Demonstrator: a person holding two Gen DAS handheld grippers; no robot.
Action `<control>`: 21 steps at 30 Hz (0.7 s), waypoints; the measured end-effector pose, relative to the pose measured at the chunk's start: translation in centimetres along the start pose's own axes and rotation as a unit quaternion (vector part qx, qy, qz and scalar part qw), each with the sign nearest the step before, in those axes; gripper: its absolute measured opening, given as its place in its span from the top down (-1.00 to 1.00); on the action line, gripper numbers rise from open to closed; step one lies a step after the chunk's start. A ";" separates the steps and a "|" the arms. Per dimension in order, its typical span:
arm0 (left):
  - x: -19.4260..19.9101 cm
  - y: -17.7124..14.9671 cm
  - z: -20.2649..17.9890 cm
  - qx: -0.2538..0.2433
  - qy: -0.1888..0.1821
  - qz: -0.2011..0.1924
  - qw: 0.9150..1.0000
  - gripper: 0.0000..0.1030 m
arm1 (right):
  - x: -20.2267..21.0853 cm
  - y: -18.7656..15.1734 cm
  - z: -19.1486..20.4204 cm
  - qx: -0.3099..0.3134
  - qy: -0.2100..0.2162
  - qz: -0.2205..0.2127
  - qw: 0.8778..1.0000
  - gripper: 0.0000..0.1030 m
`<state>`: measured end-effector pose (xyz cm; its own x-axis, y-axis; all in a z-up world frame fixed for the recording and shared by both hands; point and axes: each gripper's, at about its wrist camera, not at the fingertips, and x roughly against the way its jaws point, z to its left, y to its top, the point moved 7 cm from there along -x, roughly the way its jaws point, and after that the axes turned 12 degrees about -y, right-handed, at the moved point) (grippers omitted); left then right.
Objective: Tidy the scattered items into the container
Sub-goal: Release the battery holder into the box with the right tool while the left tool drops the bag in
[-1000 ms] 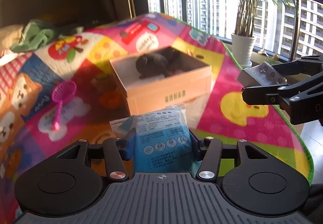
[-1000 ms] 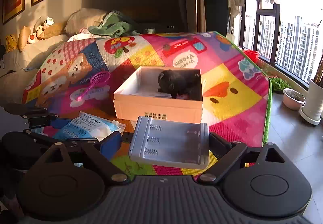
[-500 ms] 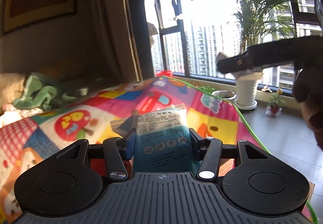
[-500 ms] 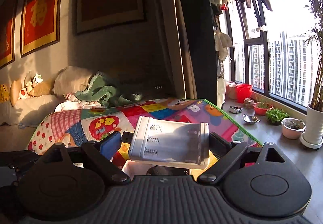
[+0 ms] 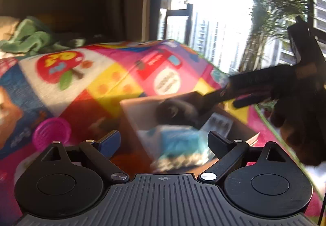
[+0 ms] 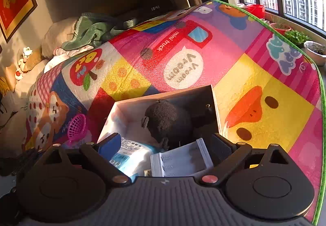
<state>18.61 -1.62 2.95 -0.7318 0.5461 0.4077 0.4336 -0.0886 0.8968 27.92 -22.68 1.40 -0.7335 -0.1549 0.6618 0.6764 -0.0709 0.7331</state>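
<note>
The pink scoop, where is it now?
In the right wrist view the pink scoop lies on the colourful mat, outside and left of the cardboard box, near its left wall.

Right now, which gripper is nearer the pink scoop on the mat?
Left. The left gripper, jaws just opened with the blue packet loose between them, sits just right of the pink scoop; the right gripper is farther right, over the box.

multicoloured cartoon mat point(image 6: 254, 75), magenta scoop point(image 6: 76, 127)
</note>
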 end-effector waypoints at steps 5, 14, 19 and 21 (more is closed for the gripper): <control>2.3 -3.2 3.3 0.044 0.052 0.007 0.998 -0.90 | -0.1 0.0 1.7 0.028 -0.005 -0.007 1.000 -0.30; 3.9 -5.5 5.2 0.079 0.073 -0.010 0.994 -0.96 | -1.7 -3.8 8.0 0.189 -0.018 0.035 0.981 0.00; 3.9 -6.0 5.4 0.093 0.064 -0.015 0.993 -0.98 | -2.3 -4.6 9.3 0.256 -0.062 0.029 0.964 -0.21; 4.1 -6.0 5.6 0.100 0.063 -0.021 0.993 -1.00 | -1.5 -3.9 9.7 0.265 -0.064 0.043 0.961 -0.21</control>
<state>15.93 5.81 -1.76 -0.8063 0.4357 0.4001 0.4877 0.1069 0.8664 25.71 -12.57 -0.96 -0.7014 -0.0125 0.7127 0.6308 0.4547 0.6288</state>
